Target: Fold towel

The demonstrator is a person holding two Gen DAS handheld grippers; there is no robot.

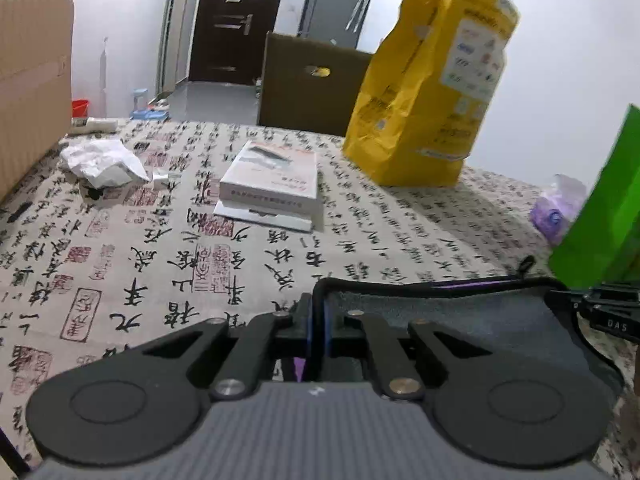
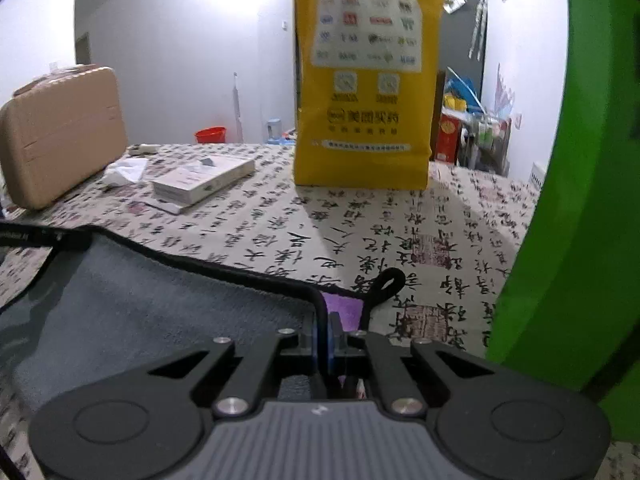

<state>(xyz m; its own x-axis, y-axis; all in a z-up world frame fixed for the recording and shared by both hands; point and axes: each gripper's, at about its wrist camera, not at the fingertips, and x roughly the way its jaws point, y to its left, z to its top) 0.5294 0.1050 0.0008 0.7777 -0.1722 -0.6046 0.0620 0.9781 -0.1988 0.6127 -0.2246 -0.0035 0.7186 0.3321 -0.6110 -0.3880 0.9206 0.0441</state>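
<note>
Towel pinched at both corners by both tongs

Towel (image 1: pixel 460 320) lies grey and flat on the near part of the desk (image 1: pixel 160 260), which wears a cloth printed with black calligraphy and red seals. Its black piped edge runs along the far side, and a purple underside shows at the corners. The left tongs (image 1: pixel 318 332) are closed tight on the towel's near-left corner, the black hem passing straight between the narrow jaws. The right tongs (image 2: pixel 324 336) are likewise clamped on the towel (image 2: pixel 140 308) at its right corner, just beside a black hanging loop (image 2: pixel 386 284) that rests on the cloth.

Farther off, a tall yellow paper bag (image 2: pixel 366 80) stands upright near the middle of the desk. To its left, a white box (image 1: pixel 272 180) lies flat on a thin white sheet, and crumpled white paper (image 1: pixel 104 162) sits further left. A tan hard case (image 2: pixel 60 136) stands at the far left edge. A bright green bag (image 2: pixel 580 200) rises close on the right, well apart from the yellow one.
</note>
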